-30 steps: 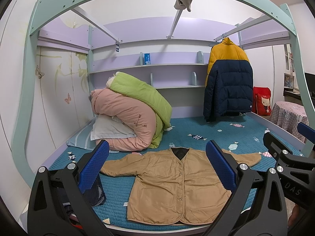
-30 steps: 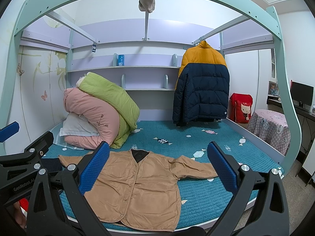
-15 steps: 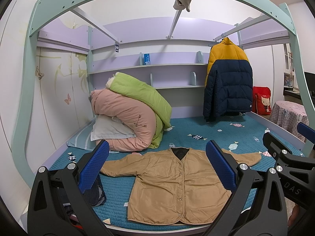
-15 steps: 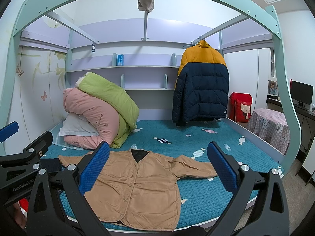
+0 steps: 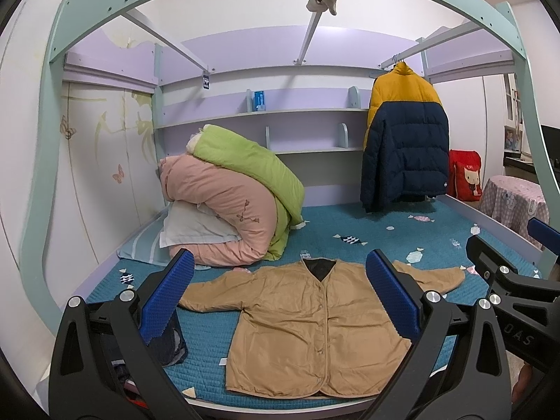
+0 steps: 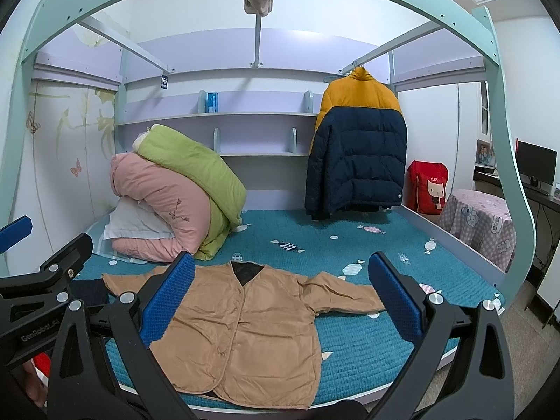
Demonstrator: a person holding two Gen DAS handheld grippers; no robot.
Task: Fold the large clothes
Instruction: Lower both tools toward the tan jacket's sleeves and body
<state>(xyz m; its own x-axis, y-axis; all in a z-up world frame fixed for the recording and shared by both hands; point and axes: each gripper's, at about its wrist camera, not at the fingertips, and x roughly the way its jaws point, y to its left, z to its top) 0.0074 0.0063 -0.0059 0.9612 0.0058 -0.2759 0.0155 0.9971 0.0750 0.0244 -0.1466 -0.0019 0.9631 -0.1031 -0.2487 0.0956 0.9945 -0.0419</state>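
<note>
One tan jacket (image 5: pixel 315 329) lies flat, front up and buttoned, on the bed (image 6: pixel 367 245), sleeves spread to 9 and 3 o'clock, collar toward 12. Near hem sits close to the mattress edge at 6 o'clock.

Both tongs gape wide and hold nothing: left tongs (image 5: pixel 278 301) and right tongs (image 6: pixel 281 299) hover short of the jacket, apart from it.

Risks, as a guess: slick thin fabric may slip from the pads, or a pinch may catch only the top layer, so the fold bunches. Dragging could pull the hem off the edge. The dark clothes pile (image 5: pixel 168 346) at 8 o'clock could snag the left sleeve.

Count: one tan jacket, one puffer coat (image 6: pixel 357 150) hanging at 1 o'clock, two rolled quilts (image 5: pixel 241 203), one pillow (image 5: pixel 192 227), two tongs.
</note>
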